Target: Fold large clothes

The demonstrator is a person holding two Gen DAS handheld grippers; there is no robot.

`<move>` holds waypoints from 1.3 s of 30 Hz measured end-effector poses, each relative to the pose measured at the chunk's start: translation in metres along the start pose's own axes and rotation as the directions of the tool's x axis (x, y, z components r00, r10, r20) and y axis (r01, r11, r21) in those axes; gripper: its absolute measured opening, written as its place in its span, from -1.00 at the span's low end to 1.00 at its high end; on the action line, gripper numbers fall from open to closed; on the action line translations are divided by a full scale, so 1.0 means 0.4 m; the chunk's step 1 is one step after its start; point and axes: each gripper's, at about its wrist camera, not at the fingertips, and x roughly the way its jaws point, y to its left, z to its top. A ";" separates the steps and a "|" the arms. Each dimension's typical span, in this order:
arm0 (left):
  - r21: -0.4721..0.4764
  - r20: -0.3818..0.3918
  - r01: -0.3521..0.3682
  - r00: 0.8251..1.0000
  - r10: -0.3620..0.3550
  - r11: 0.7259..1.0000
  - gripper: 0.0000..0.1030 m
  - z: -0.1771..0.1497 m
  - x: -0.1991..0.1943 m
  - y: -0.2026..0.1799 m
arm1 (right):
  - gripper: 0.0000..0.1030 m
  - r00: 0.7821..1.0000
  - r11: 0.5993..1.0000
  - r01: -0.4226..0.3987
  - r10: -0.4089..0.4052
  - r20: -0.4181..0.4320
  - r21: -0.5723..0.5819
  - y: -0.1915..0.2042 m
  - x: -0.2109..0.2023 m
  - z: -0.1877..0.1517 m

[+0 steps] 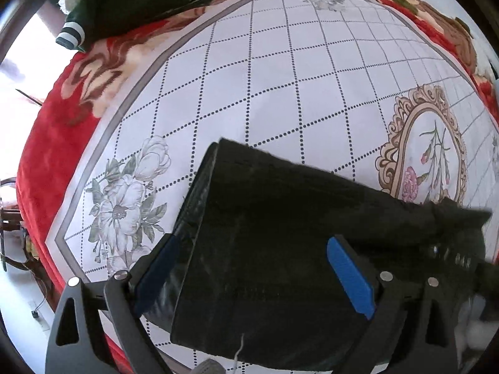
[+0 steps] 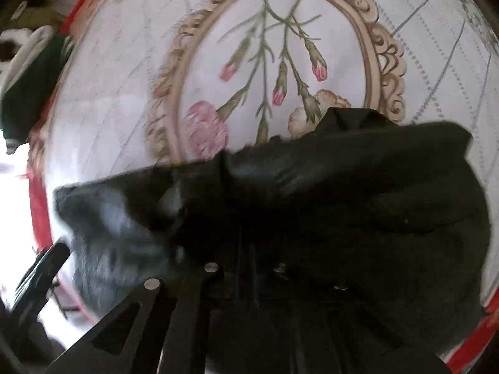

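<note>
- Two grippers work one black garment [image 1: 296, 280]: left gripper [image 1: 255, 277] spread wide above it, right gripper [image 2: 246, 233] apparently clamped on its edge.
- Fold looks nearly done; next, carry that edge across and release.

Folded black garment [image 1: 280, 249] below spread left gripper [image 1: 254, 275]

Both wrist views downward, close; share black garment [image 1: 280, 218].

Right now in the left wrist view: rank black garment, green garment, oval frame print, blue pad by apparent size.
1. black garment, though nearness to the camera inflates it
2. green garment
3. oval frame print, close to the green garment, so unsure
4. blue pad
</note>
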 end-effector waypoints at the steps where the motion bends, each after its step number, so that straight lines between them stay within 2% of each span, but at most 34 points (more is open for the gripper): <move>1: 0.002 -0.001 0.001 1.000 -0.001 1.000 0.91 -0.007 -0.002 -0.017 | -1.00 1.000 1.000 0.008 -0.008 -0.024 -0.003 0.005 -0.002 0.007; 3: 0.008 0.005 0.020 1.000 -0.020 1.000 0.91 -0.013 -0.007 -0.044 | -1.00 0.999 1.000 -0.022 0.023 -0.040 0.010 0.001 -0.027 0.010; 4: 0.017 0.006 0.036 0.999 -0.036 0.999 0.91 -0.011 -0.013 -0.064 | -0.99 0.997 0.997 -0.065 0.066 -0.032 0.036 -0.007 -0.046 0.010; 5: 0.031 0.012 0.055 0.998 -0.055 0.998 0.91 -0.006 -0.019 -0.090 | -0.89 0.988 0.984 -0.156 0.155 0.013 0.084 -0.040 -0.085 -0.011; 6: 0.054 0.019 0.071 0.997 -0.072 0.996 0.91 -0.003 -0.028 -0.118 | -0.82 0.979 0.974 -0.198 0.193 0.061 0.113 -0.066 -0.115 -0.029; 8: 0.109 0.027 0.095 0.995 -0.098 0.989 0.91 -0.011 -0.046 -0.166 | -0.17 0.960 0.956 -0.235 0.201 0.196 0.174 -0.137 -0.191 -0.099; 10: 0.176 0.027 0.115 0.992 -0.122 0.978 0.91 -0.030 -0.051 -0.230 | 0.14 0.928 0.933 -0.261 0.171 0.332 0.247 -0.223 -0.256 -0.201; 11: 0.205 0.022 0.120 0.992 -0.127 0.971 0.91 -0.040 -0.047 -0.258 | 0.29 0.918 0.922 -0.270 0.161 0.361 0.276 -0.258 -0.272 -0.246; 13: 0.263 -0.001 0.111 0.993 -0.115 0.958 0.91 -0.058 -0.020 -0.313 | 0.30 0.927 0.892 -0.262 0.126 0.354 0.368 -0.345 -0.279 -0.331; 15: 0.319 -0.057 0.073 0.997 -0.057 0.945 0.91 -0.083 0.032 -0.358 | 0.31 0.931 0.841 -0.288 0.134 0.340 0.458 -0.429 -0.260 -0.433; 17: 0.330 -0.110 0.068 0.993 -0.033 0.942 0.91 -0.102 0.082 -0.370 | 0.31 0.904 0.777 -0.376 0.189 0.383 0.504 -0.492 -0.225 -0.499; 18: 0.311 -0.123 0.087 0.991 -0.051 0.947 0.92 -0.107 0.099 -0.363 | 0.31 0.894 0.759 -0.405 0.211 0.396 0.510 -0.511 -0.209 -0.514; 20: 0.282 -0.131 0.114 0.988 -0.079 0.953 1.00 -0.105 0.113 -0.347 | 0.31 0.859 0.719 -0.482 0.277 0.431 0.500 -0.545 -0.171 -0.525; 22: 0.275 -0.139 0.132 0.986 -0.096 0.952 1.00 -0.102 0.120 -0.339 | 0.31 0.846 0.690 -0.512 0.299 0.442 0.512 -0.542 -0.136 -0.503; 24: 0.291 -0.134 0.120 0.987 -0.084 0.949 1.00 -0.100 0.121 -0.344 | 0.31 0.829 0.665 -0.539 0.308 0.467 0.517 -0.554 -0.145 -0.515; 26: 0.310 -0.129 0.105 0.989 -0.067 0.945 1.00 -0.097 0.122 -0.352 | 0.31 0.800 0.632 -0.576 0.307 0.515 0.518 -0.559 -0.166 -0.551; 28: 0.326 -0.124 0.094 0.991 -0.057 0.941 1.00 -0.096 0.127 -0.367 | 0.31 0.801 0.624 -0.571 0.282 0.528 0.533 -0.560 -0.175 -0.583; 29: 0.328 -0.124 0.093 0.991 -0.055 0.940 1.00 -0.094 0.130 -0.372 | 0.32 0.808 0.625 -0.564 0.282 0.517 0.540 -0.565 -0.166 -0.579; 32: 0.330 -0.132 0.098 0.990 -0.057 0.939 1.00 -0.090 0.136 -0.380 | 0.32 0.811 0.627 -0.564 0.297 0.504 0.537 -0.591 -0.106 -0.558; 33: 0.330 -0.135 0.101 0.989 -0.059 0.939 1.00 -0.089 0.137 -0.380 | 0.32 0.799 0.620 -0.582 0.313 0.514 0.526 -0.600 -0.090 -0.534; 34: 0.329 -0.140 0.104 0.988 -0.060 0.939 1.00 -0.086 0.136 -0.387 | 0.33 0.775 0.606 -0.612 0.332 0.538 0.507 -0.611 -0.074 -0.516; 36: 0.331 -0.143 0.106 0.988 -0.061 0.938 1.00 -0.080 0.140 -0.392 | 0.35 0.713 0.592 -0.675 0.367 0.597 0.441 -0.624 -0.059 -0.466; 37: 0.332 -0.142 0.105 0.988 -0.060 0.937 1.00 -0.078 0.143 -0.390 | 0.45 0.681 0.584 -0.703 0.388 0.621 0.406 -0.628 -0.056 -0.445; 39: 0.337 -0.136 0.102 0.989 -0.059 0.936 1.00 -0.075 0.146 -0.395 | 0.46 0.629 0.557 -0.749 0.427 0.650 0.359 -0.625 -0.045 -0.407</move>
